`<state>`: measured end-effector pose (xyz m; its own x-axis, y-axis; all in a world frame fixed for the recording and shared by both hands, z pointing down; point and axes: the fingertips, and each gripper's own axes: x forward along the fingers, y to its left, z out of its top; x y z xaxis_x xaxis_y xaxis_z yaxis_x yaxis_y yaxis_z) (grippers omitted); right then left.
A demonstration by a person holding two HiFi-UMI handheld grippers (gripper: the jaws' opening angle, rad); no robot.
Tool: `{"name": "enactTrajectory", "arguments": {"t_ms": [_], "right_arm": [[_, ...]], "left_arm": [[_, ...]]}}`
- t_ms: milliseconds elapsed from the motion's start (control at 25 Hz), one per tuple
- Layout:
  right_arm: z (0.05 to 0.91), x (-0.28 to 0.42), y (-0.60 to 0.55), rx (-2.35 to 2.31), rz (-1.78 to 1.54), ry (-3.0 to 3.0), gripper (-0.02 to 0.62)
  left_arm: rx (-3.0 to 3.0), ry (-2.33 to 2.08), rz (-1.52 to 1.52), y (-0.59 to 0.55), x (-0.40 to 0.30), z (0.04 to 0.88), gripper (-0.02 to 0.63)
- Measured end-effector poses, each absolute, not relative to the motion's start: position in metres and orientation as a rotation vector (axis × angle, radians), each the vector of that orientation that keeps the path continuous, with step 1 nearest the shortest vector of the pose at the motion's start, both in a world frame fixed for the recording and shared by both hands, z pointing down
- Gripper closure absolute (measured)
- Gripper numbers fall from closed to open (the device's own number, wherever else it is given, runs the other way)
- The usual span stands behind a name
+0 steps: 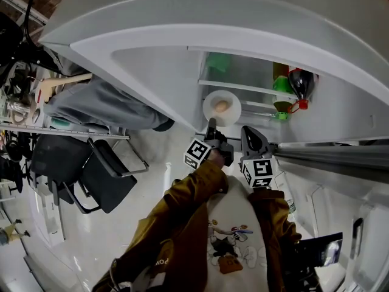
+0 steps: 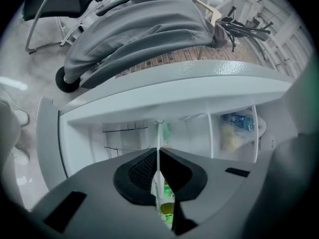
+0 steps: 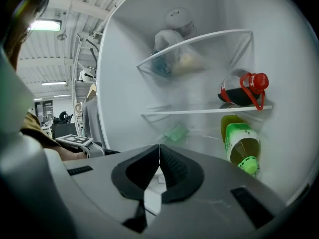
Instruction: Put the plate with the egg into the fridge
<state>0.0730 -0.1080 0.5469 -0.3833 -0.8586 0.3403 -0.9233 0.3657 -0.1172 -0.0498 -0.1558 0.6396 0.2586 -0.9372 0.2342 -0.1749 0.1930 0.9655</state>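
**Plate with egg held at the open fridge**

Seen from the head camera, a person in mustard sleeves (image 1: 194, 193) reaches both grippers toward an open white fridge (image 1: 152, 47).

The left gripper (image 1: 211, 124) is clenched on the near rim of a white plate (image 1: 222, 107). A single egg (image 1: 222, 106) lies on the plate. The plate sits against the fridge's interior, just below a white shelf (image 1: 237, 87). Whether it rests on anything cannot be told. In the left gripper view, the plate shows as a thin white edge pinched between the black pads.

The right gripper (image 1: 245, 130) is just beside the left one, apart from the plate. In the right gripper view its jaws meet at the tips with nothing between them.

Inside the fridge, at the right, a dark bottle (image 3: 241, 89) with a red cap lies on a shelf. A green bottle (image 3: 241, 146) lies below it. A clear bag (image 3: 174, 59) sits on the top shelf.

To the left of the fridge, a black chair (image 1: 103, 175) stands on a pale floor.
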Motion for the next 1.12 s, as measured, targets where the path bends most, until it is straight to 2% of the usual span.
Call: {"name": "enactTrajectory", "arguments": {"t_ms": [1120], "right_arm": [[0.565, 0.063, -0.125, 1.581, 0.498, -2.415, 0.591]], "left_arm": [[1.253, -1.234, -0.774, -0.183, -0.057, 0.666, 0.586]]}}
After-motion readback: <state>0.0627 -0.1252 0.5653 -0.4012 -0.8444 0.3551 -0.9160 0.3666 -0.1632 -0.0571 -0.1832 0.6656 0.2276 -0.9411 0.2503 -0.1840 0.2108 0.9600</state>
